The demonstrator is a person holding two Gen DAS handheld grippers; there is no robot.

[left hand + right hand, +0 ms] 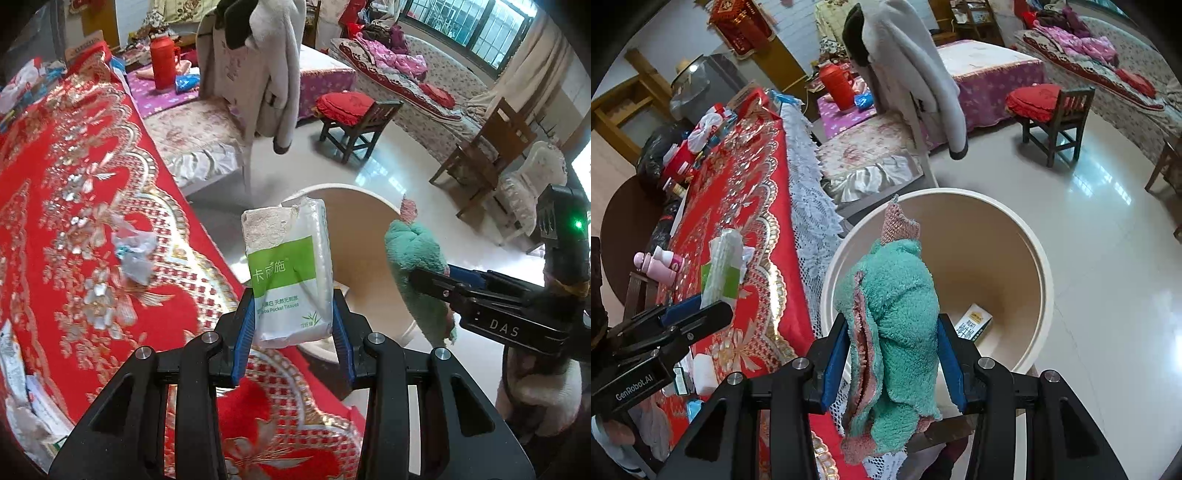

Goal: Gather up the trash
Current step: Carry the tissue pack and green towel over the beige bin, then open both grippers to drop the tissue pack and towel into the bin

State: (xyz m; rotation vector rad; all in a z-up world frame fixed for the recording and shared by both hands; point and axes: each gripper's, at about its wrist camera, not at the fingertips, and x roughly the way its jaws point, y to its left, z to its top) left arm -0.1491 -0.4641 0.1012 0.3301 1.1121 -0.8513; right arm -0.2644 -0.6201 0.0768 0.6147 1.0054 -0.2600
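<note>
One tissue pack (288, 273), one cloth (890, 325), one bin (1008, 236), one box (975, 323) inside, two pink bottles (663, 264), one red flask (837, 86).

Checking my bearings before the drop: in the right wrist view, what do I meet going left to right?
Left tongs with the tissue pack → red tablecloth → green cloth in the right tongs → small box in the bin.

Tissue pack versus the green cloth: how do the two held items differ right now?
The tissue pack is a flat, stiff plastic packet, white with a green label; the green cloth is soft, fluffy teal with pink edging, drooping below its grip. The pack sits upright in the left claw, the cloth in the right claw. Both are clamped near the beige bin.
</note>
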